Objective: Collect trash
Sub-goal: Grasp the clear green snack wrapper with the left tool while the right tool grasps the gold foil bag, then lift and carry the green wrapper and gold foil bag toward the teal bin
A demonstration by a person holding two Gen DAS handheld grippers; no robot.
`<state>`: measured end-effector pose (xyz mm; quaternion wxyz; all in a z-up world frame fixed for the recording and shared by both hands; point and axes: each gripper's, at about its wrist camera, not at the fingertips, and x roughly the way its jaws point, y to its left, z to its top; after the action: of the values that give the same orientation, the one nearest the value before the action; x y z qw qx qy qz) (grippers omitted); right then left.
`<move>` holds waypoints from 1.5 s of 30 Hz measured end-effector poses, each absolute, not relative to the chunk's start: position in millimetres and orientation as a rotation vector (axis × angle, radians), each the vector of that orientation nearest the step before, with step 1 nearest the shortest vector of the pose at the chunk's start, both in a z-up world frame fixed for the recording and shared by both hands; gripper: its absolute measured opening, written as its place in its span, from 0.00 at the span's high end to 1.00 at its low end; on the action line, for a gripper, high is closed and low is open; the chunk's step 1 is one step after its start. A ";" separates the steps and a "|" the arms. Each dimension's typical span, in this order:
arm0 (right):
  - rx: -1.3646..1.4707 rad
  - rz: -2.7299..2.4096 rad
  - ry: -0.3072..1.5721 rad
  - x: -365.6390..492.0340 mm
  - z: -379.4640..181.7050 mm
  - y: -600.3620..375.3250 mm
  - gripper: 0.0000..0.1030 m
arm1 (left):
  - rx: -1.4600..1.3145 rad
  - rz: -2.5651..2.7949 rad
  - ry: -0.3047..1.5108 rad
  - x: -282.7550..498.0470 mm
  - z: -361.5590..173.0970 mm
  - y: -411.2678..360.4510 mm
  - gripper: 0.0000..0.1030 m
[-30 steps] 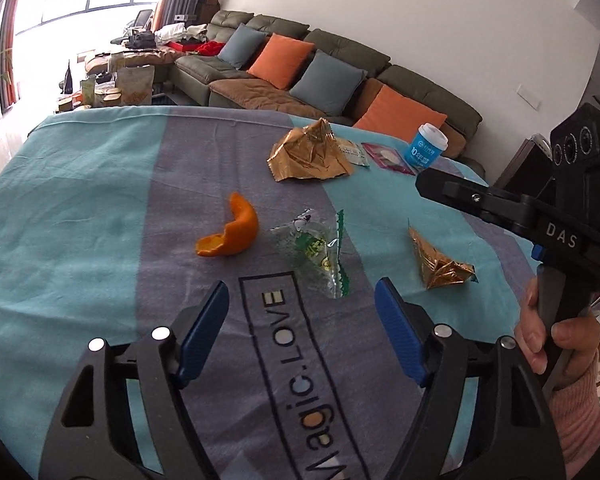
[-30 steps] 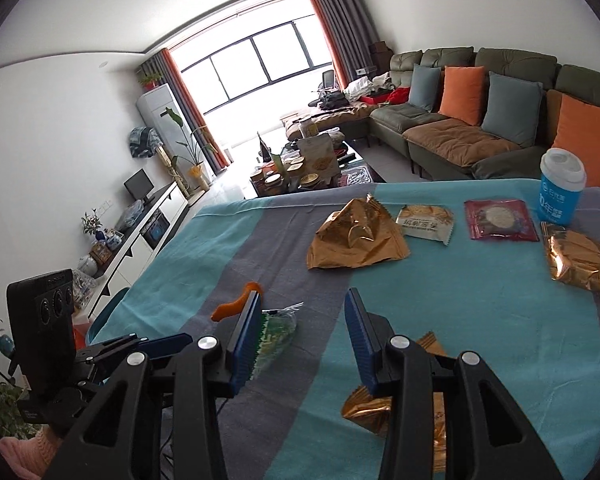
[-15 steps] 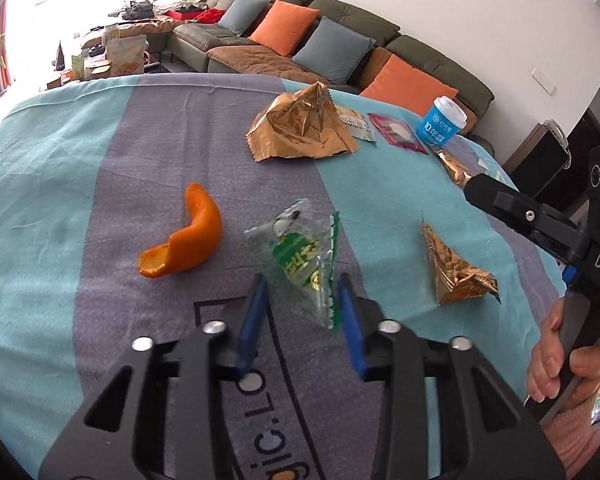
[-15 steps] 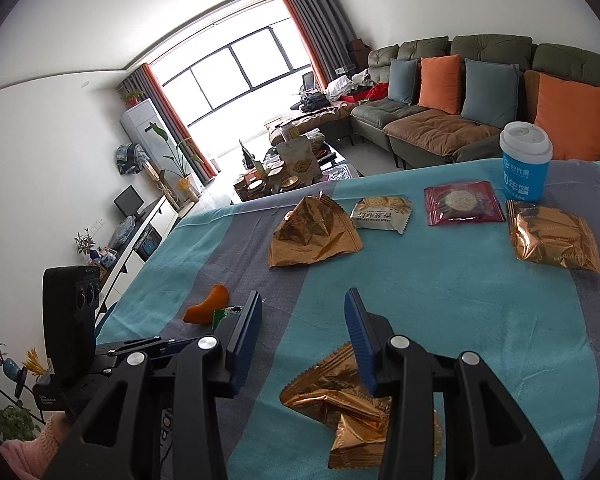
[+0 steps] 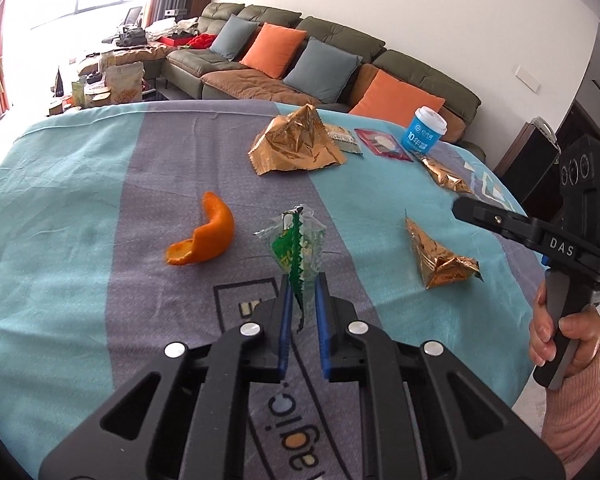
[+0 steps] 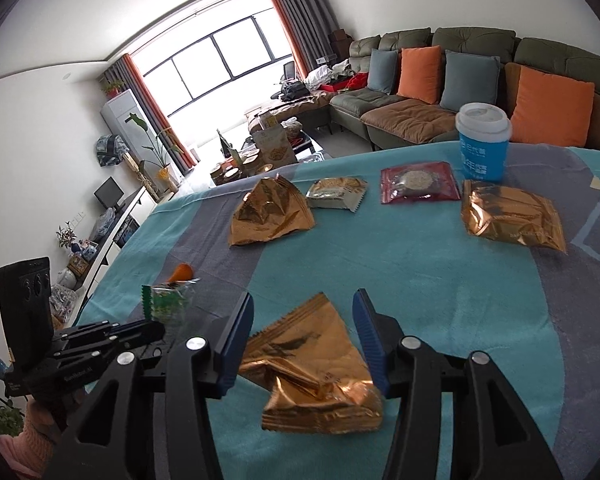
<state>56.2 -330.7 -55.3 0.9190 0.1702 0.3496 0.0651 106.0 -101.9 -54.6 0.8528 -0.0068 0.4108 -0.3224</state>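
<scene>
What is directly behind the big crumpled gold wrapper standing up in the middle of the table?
A small pale snack packet lies just behind the big gold wrapper. In the left wrist view the wrapper covers most of it; only one end shows.

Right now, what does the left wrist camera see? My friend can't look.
The left gripper pinches a clear green wrapper above a blue and grey tablecloth. An orange peel lies left of it, a crumpled gold wrapper right.
</scene>
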 end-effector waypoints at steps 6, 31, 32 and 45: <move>0.335 0.168 0.771 35.7 -67.2 -335.1 0.40 | -0.044 -0.663 0.853 99.1 -52.4 -81.0 0.89; 0.324 0.257 0.738 31.9 -61.4 -297.3 0.52 | -0.064 -0.592 0.808 71.6 -47.0 -26.1 0.89; 0.322 0.268 0.732 32.7 -58.5 -292.9 0.52 | -0.060 -0.586 0.803 70.1 -45.6 -24.4 0.89; 0.308 0.455 0.688 55.3 -48.5 -224.8 0.52 | -0.077 -0.501 0.764 56.3 -32.1 11.2 0.89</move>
<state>55.3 -224.8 -48.5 0.9046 0.1489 0.3330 0.2204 56.3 11.2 -32.1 0.8967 -0.0373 0.3689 -0.2417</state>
